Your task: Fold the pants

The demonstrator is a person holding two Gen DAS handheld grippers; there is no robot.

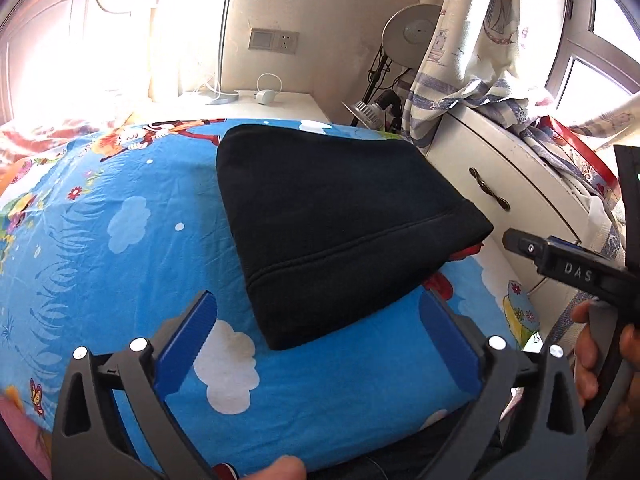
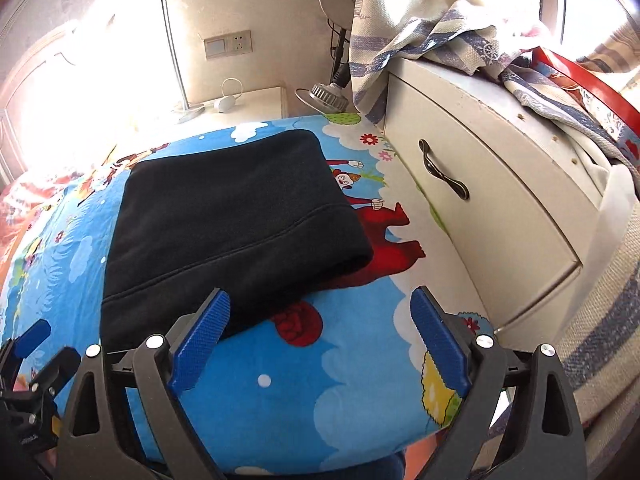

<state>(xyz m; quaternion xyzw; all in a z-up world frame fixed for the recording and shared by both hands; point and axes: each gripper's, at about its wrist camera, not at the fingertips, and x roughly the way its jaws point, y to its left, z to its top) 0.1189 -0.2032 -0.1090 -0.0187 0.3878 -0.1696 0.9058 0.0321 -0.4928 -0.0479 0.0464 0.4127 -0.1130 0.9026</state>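
The black pants [image 1: 332, 224] lie folded into a thick, flat packet on the blue cartoon bedsheet [image 1: 120, 240], near the bed's right side. My left gripper [image 1: 316, 300] hovers just in front of the packet's near corner, wide open, its blue pads [image 1: 188, 344] touching nothing. In the right wrist view the pants [image 2: 224, 224] sit ahead and to the left. My right gripper [image 2: 320, 296] is open over the sheet [image 2: 340, 380], with its left finger [image 2: 200, 344] overlapping the packet's near edge in the picture; nothing is gripped. A hand [image 1: 592, 344] holds the right tool.
A white cabinet [image 2: 500, 200] with a dark drawer handle [image 2: 444, 176] stands tight against the bed's right edge, draped with a striped curtain [image 2: 420, 32]. A lamp [image 1: 412, 32] and a white nightstand [image 1: 280, 104] stand at the far wall. Rumpled bedding lies far left.
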